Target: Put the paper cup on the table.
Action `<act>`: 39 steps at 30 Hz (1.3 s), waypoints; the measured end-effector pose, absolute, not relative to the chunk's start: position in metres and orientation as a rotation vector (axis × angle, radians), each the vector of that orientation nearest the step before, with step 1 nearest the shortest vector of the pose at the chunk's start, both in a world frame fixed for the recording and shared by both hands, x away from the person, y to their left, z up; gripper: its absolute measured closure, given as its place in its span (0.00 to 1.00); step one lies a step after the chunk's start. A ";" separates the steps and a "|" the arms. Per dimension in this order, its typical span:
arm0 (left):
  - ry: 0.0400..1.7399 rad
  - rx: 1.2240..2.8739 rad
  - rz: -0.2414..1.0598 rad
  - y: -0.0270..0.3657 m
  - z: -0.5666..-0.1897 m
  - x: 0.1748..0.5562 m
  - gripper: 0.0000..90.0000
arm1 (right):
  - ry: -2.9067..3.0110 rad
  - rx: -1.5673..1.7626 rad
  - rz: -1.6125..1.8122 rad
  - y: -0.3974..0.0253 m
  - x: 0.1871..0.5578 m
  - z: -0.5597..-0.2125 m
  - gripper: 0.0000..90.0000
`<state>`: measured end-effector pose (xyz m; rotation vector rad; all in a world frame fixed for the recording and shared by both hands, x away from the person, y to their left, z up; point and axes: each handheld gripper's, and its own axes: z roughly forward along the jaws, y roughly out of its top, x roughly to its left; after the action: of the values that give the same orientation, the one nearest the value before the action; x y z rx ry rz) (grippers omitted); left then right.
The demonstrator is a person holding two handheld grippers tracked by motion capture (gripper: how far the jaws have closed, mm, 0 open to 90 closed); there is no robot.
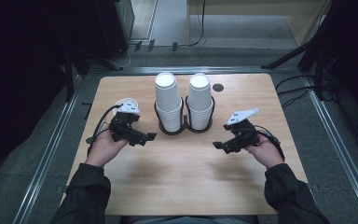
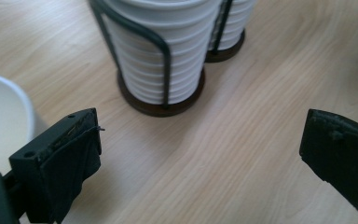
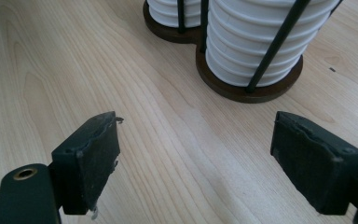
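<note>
Two tall stacks of white paper cups stand side by side in a dark wire holder (image 1: pixel 184 127) with round brown bases, on a pale wood surface (image 1: pixel 186 177). The left stack (image 1: pixel 168 100) and the right stack (image 1: pixel 199 99) are nested upright, rims showing as close ridges, and each rises well above its wire loop.

The left gripper (image 1: pixel 145 138) hovers just left of the holder, its jaws spread wide with nothing between them. In the left gripper view the nearer stack (image 2: pixel 156 51) stands ahead between the jaws, with bare surface between it and them. A single white cup (image 1: pixel 126 103) sits on the surface just behind this gripper; in its view the cup's rim (image 2: pixel 2 121) sits close beside the left jaw.

The right gripper (image 1: pixel 220 145) hangs just right of the holder, jaws likewise apart and empty. In the right gripper view the right stack (image 3: pixel 256 39) stands ahead of them, toward the right jaw.
</note>
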<state>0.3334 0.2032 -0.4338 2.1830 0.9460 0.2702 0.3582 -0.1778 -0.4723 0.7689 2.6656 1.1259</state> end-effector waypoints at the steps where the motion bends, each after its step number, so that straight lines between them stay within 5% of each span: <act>1: 0.939 2.188 0.267 0.199 -0.435 0.332 0.00 | 2.666 0.768 1.131 -0.177 0.358 -0.472 0.17; 39: 0.700 2.283 0.105 0.107 -0.478 0.329 0.00 | 2.671 0.820 1.151 -0.176 0.340 -0.478 0.17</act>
<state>0.3287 0.1070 -0.4779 2.2828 0.7001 0.1055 0.3404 -0.1761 -0.4777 0.8195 2.6706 1.1507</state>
